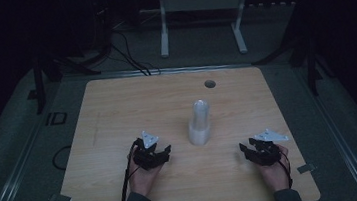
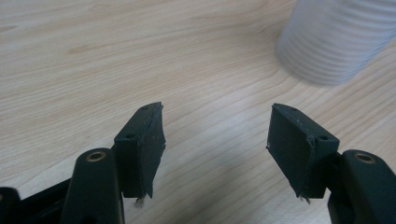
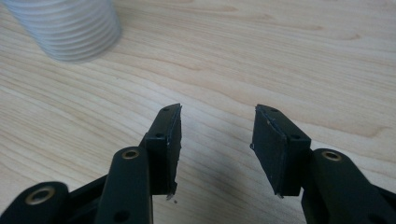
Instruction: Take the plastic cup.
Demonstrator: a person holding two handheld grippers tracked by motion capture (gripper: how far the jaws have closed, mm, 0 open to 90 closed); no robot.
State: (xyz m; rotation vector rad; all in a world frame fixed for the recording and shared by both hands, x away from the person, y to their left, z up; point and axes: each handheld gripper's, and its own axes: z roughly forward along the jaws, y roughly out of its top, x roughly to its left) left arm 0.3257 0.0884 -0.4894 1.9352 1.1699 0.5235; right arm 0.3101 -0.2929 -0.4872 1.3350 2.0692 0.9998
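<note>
A stack of white ribbed cups (image 1: 199,124) stood upright near the middle of the wooden table (image 1: 117,107), slightly right of centre. The stack was tall and narrow, wider at its base, translucent toward the top. Its ridged lower rims (image 2: 327,51) rested flat on the wood, nothing touching them.

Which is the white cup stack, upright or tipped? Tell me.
Upright: the cup stack stands on end on the table, rising straight.
</note>
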